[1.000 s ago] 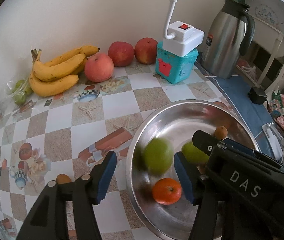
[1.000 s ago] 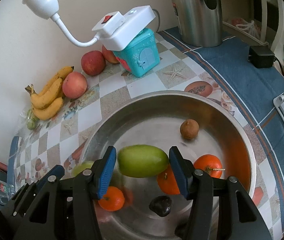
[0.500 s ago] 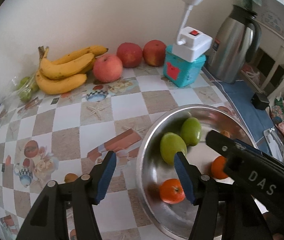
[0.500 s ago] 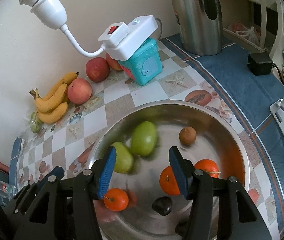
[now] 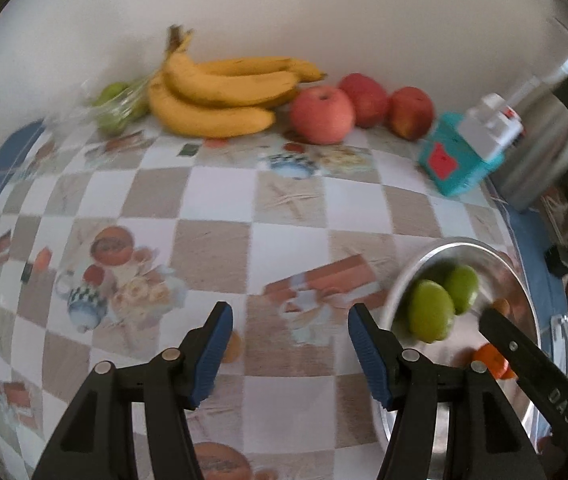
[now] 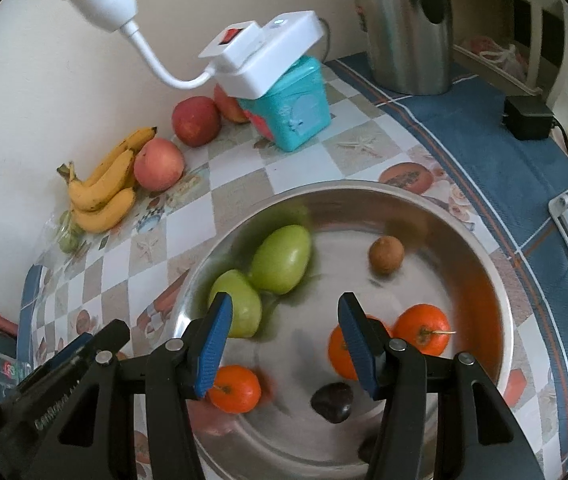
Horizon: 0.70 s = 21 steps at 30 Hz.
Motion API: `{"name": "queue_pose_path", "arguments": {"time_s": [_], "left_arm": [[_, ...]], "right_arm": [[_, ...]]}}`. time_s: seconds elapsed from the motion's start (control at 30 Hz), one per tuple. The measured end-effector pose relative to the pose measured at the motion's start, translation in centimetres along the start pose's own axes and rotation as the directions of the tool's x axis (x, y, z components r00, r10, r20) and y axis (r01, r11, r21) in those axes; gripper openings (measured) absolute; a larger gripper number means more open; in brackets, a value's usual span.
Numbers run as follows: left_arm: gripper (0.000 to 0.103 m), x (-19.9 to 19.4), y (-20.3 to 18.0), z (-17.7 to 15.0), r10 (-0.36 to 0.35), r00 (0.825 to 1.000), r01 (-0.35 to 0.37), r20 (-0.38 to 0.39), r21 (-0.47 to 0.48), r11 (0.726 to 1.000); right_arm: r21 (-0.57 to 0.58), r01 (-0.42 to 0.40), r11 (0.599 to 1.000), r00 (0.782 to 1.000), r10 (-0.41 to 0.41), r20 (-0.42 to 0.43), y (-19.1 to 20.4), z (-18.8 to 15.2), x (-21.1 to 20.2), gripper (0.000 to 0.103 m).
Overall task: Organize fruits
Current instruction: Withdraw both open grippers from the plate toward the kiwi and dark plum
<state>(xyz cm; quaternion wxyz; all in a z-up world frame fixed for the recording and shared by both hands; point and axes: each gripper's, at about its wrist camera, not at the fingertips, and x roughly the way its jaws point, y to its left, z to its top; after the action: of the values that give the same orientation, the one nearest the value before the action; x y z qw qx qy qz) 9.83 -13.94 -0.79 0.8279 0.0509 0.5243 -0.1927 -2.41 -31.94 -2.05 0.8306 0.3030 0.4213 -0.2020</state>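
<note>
On the checkered worktop (image 5: 220,248) a steel bowl (image 6: 495,280) holds the gathered fruit: two green mangoes (image 6: 282,260) lying side by side and touching, a small brown fruit (image 6: 386,255) apart toward the far wall of the bowl, three oranges (image 6: 421,330) nearer the front, and a dark fruit (image 6: 331,397) between them.

Right gripper (image 6: 284,340) hangs over the bowl, fingers (image 6: 215,344) moderately apart, nothing between them. One green mango sits partly behind the left finger; contact cannot be confirmed.

Left gripper (image 5: 287,352) is over bare worktop just left of the bowl rim, fingers (image 5: 367,354) likewise moderately apart and empty. A small orange-brown fruit (image 5: 232,347) lies on the cloth, partly hidden behind the left finger. That view is blurred.

Against the wall at the back: a bunch of bananas (image 5: 220,96), three red apples (image 5: 321,114) beside it, and green fruit in a clear bag (image 5: 114,108) at the far left. To the right of the apples stands a teal box (image 6: 295,108) with a white switch unit (image 6: 262,56) resting on top, then a steel kettle (image 6: 403,28).
</note>
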Motion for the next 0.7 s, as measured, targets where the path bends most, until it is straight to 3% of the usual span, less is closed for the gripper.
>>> {"name": "queue_pose_path", "arguments": {"time_s": [0.3,0.63,0.67,0.7], "left_arm": [[0.064,-0.8,2.9,0.4,0.024,1.0,-0.025,-0.017,-0.105,0.994],[0.064,-0.7,3.4,0.5,0.047,0.998,-0.051,-0.037,-0.118,0.992],[0.065,-0.6,3.5,0.5,0.059,0.997,-0.064,-0.044,-0.117,0.991],[0.073,-0.4,3.6,0.4,0.075,0.996,-0.081,-0.051,-0.119,0.99]], "right_arm": [[-0.045,-0.032,0.998,0.999,0.032,-0.01,1.6,-0.1,-0.3,0.057],[-0.049,-0.04,0.998,0.999,0.04,-0.015,1.8,-0.2,-0.3,0.057],[-0.05,-0.038,0.998,0.999,0.038,-0.014,1.8,-0.2,-0.3,0.057],[-0.05,-0.029,0.998,1.0,0.029,-0.011,1.7,-0.2,-0.4,0.058]]}}
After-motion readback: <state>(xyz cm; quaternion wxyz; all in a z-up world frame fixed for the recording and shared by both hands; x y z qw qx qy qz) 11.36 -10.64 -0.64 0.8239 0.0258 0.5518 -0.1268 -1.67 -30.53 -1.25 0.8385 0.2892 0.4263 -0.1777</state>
